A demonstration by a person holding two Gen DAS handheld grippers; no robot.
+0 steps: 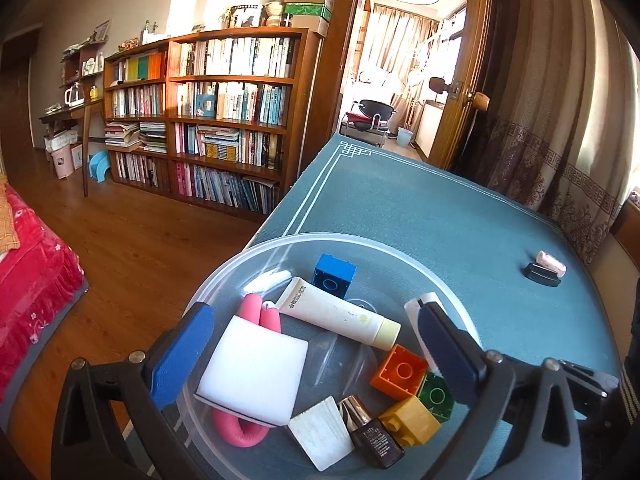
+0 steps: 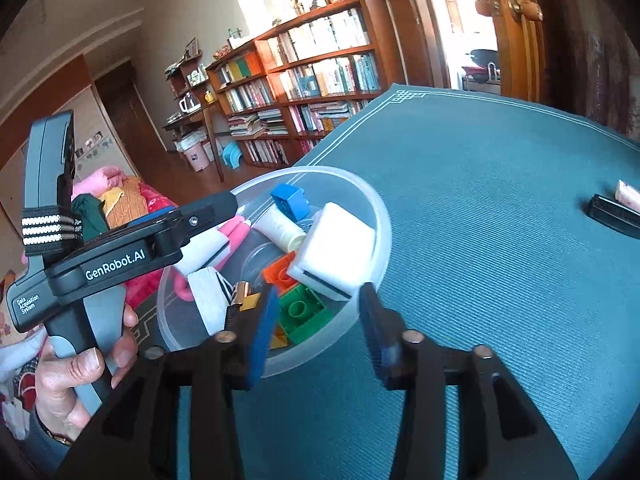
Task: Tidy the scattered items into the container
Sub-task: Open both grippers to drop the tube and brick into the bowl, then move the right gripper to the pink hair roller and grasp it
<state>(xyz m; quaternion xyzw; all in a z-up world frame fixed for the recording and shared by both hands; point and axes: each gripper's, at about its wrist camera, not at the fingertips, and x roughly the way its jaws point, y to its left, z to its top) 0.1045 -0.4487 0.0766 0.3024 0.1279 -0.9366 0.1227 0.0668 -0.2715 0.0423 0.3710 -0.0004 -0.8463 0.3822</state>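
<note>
Overhead, the left gripper [image 1: 316, 354] hangs with jaws spread wide above a clear round bowl [image 1: 400, 250] near the left edge of the green worktop [image 1: 420, 208]. Inside lie a white sponge block [image 1: 252, 372], 4 toy bricks and a cream tube [image 1: 340, 312], its long axis slanting, cap toward the lower right. The right gripper [image 2: 320, 332] is released too, empty at the bowl's near rim. A black clip [image 1: 541, 273] and small pink item [image 1: 551, 261] lie well apart to the right.

Teal table [image 1: 400, 208], white border lines, 3 things on it.
Clear bowl [image 1: 224, 276] sits near the left edge; black clip [image 1: 541, 274] and pink tube [image 1: 551, 261] touch, well apart from it.
</note>
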